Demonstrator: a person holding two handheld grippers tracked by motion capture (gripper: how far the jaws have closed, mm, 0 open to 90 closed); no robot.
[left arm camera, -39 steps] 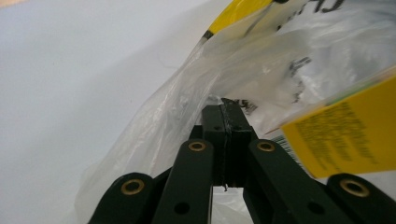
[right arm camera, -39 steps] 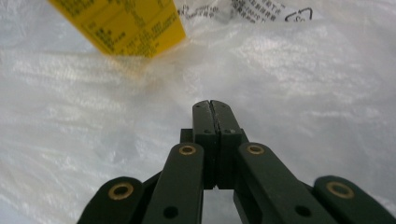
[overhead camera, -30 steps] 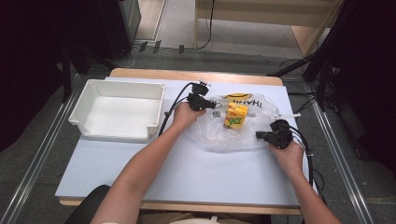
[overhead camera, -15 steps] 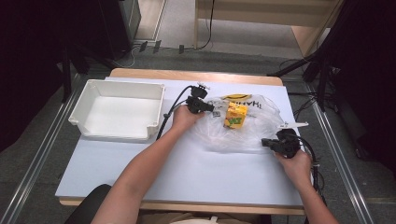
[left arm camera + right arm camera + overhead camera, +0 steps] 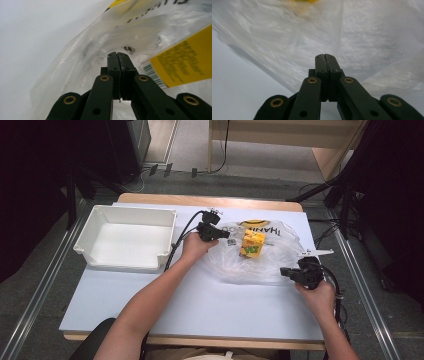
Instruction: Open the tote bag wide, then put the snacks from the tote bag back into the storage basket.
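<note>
Left tool (image 5: 216, 233) and right tool (image 5: 295, 273) both with jaws pressed together, forearms outstretched.

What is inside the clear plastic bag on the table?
Inside the clear plastic bag with black lettering a yellow drink carton stands upright. Crumpled folds blur the bag's lower part, so any flat item lying there cannot be made out.

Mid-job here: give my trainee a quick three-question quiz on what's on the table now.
1. True or false: the yellow carton lies in the white bin.
2. The plastic bag is: A) clear with black lettering, B) solid blue, C) brown paper.
3. How do the jaws of the left gripper and right gripper stand?

Key: 1. False, it sits at the bag, apart from the bin. 2. A. 3. Both shut; whether either pinches bag film is unclear.
</note>
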